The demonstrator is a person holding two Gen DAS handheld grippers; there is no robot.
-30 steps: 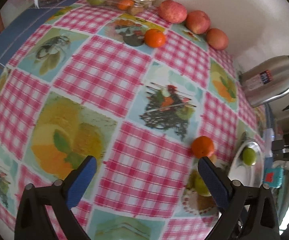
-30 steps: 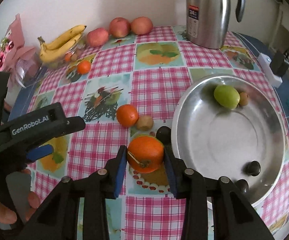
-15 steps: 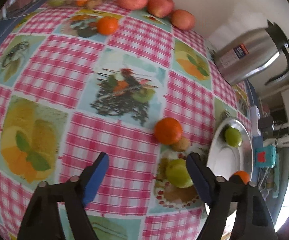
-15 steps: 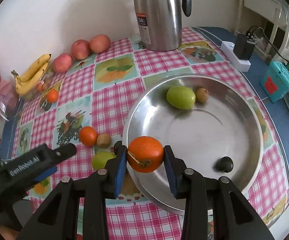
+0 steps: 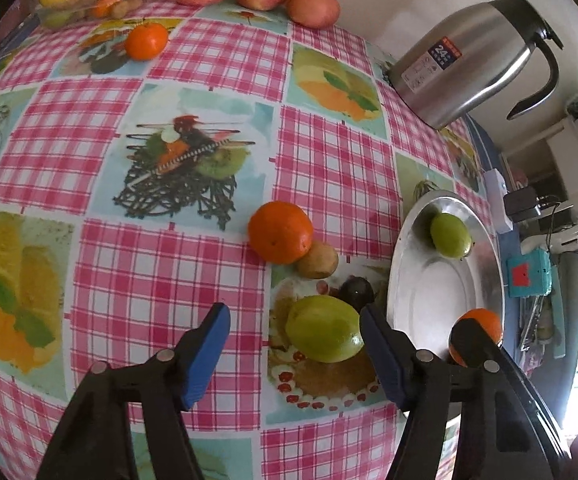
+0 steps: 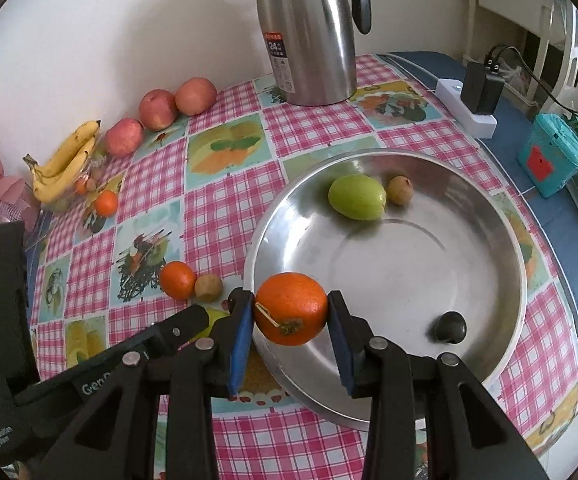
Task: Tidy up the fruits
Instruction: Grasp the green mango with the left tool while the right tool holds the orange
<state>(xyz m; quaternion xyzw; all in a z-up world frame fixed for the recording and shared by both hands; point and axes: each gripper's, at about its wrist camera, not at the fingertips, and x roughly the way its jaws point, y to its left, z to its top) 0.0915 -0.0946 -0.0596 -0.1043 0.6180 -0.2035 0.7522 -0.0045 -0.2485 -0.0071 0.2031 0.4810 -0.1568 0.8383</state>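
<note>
right wrist view: an orange (image 6: 291, 308) sits clamped in the right gripper (image 6: 291, 316) over the steel bowl's (image 6: 489, 216) near rim, on a pink checked table (image 6: 225, 208). left gripper (image 5: 295, 344), tilted downward, has been closing around a green fruit (image 5: 323, 334), its left pad still apart.

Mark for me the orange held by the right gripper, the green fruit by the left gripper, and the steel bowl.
orange (image 6: 291, 308), right wrist view, front skin.
green fruit (image 5: 323, 334), left wrist view, top surface.
steel bowl (image 6: 409, 280), right wrist view, bare floor.
</note>
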